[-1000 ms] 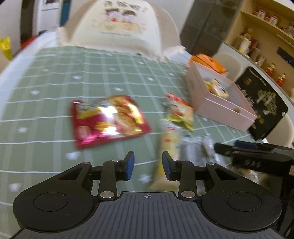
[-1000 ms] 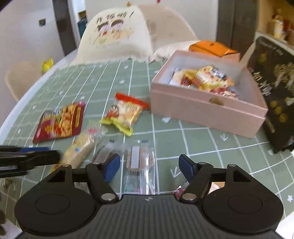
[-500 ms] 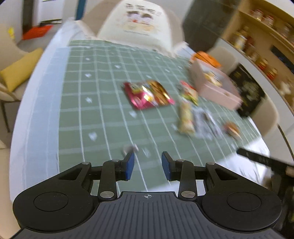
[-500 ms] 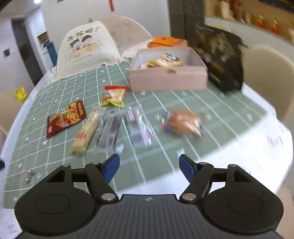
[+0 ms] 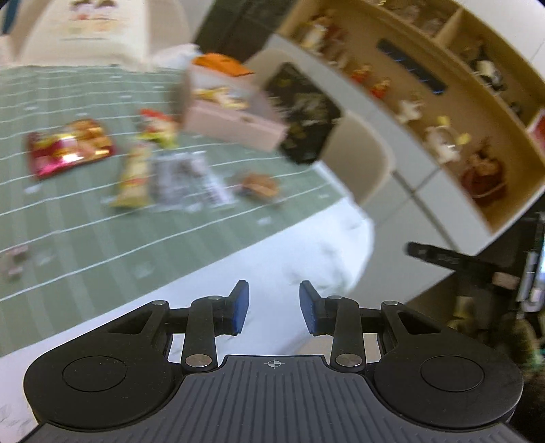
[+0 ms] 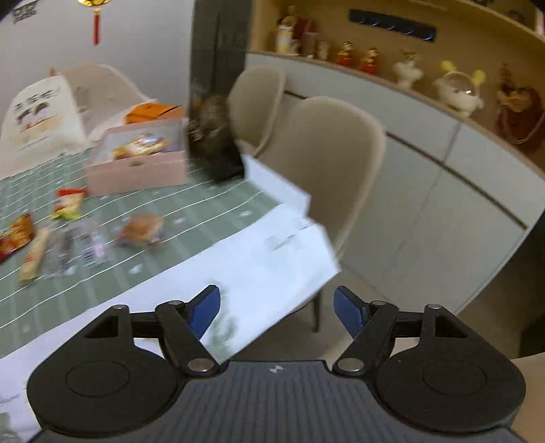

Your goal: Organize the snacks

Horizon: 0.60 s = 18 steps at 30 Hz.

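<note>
Several snacks lie on the green checked cloth (image 5: 85, 231): a red packet (image 5: 68, 148), a small red and yellow bag (image 5: 158, 131), a long yellow packet (image 5: 134, 177), clear wrapped packets (image 5: 187, 180) and a round brown bun (image 5: 257, 184). Behind them stands an open pink box (image 5: 235, 124) with snacks inside. My left gripper (image 5: 272, 308) hangs over the white table edge, its pads a little apart with nothing between them. My right gripper (image 6: 276, 311) is past the table's corner; its jaws are opening and empty. The pink box (image 6: 136, 170) and bun (image 6: 141, 230) lie far to its left.
A black printed bag (image 6: 214, 143) leans beside the box, with an orange box (image 6: 153, 112) behind it. Two beige chairs (image 6: 327, 170) stand at the table's right side. A sideboard with figurines (image 6: 460, 92) runs along the wall. A white cushion (image 5: 85, 30) sits at the table's far end.
Both grippers have drawn back from the snacks to the table's near edge and swung right towards the chairs and sideboard. The right jaws have widened. The left jaws look the same.
</note>
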Available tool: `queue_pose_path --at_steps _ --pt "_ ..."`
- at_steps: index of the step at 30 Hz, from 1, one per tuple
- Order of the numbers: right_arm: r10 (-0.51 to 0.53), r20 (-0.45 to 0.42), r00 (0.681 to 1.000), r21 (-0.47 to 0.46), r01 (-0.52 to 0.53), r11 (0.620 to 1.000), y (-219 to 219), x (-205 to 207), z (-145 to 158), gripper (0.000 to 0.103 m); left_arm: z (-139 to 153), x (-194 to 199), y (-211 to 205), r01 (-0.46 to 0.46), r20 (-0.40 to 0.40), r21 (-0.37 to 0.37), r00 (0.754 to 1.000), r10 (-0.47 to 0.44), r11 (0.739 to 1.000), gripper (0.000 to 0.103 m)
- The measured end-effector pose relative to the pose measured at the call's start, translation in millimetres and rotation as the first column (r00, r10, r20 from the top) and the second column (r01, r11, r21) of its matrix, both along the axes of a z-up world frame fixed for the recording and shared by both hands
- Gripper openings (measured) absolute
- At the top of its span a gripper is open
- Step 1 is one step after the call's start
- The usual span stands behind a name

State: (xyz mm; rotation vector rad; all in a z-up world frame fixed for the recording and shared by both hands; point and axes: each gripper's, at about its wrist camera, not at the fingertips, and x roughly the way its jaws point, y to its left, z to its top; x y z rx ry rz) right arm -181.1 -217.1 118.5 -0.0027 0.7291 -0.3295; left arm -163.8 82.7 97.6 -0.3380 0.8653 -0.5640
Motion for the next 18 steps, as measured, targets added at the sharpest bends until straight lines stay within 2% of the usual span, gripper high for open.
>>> queue_pose_path --at_steps 2,5,7,9,10,12,15,17,18 --pt "-0.011 0.014 1.000 -0.010 0.011 1.000 -15 11 1 0.084 -3 15 -14 -0.012 0.040 0.031 0.999 0.011 0.999 0.037" --pt "0.060 -0.011 0.998 0.018 -0.060 0.998 -28 50 -8 0.084 -16 57 -20 -0.138 0.043 0.099 0.990 0.134 0.986 0.037" --pt "0.140 -0.043 0.989 0.044 -0.138 0.989 -23 85 -18 0.084 -23 90 -14 -0.237 0.048 0.154 0.971 0.233 0.959 0.037" --pt "0.253 -0.064 0.965 0.063 -0.249 0.966 -13 114 -28 0.084 -27 118 -8 -0.312 0.060 0.222 0.950 0.306 0.924 0.037" --pt "0.316 -0.072 0.946 0.070 -0.311 0.948 -7 126 -32 0.084 -29 131 -6 -0.341 0.045 0.240 0.939 0.340 0.909 0.037" --pt "0.446 -0.105 0.889 0.126 -0.433 0.893 8 157 -44 0.084 -30 145 -3 -0.368 0.011 0.234 0.926 0.376 0.900 0.037" --pt "0.629 -0.148 0.763 0.210 -0.598 0.774 33 193 -60 0.084 -30 157 -11 -0.335 -0.035 0.204 0.937 0.349 0.920 0.037" --pt "0.692 -0.160 0.704 0.181 -0.668 0.722 49 209 -68 0.084 -34 168 -24 -0.323 -0.060 0.191 0.938 0.340 0.927 0.037" --pt "0.709 -0.168 0.685 0.163 -0.690 0.706 54 218 -72 0.084 -36 174 -31 -0.324 -0.070 0.192 0.937 0.342 0.926 0.037"
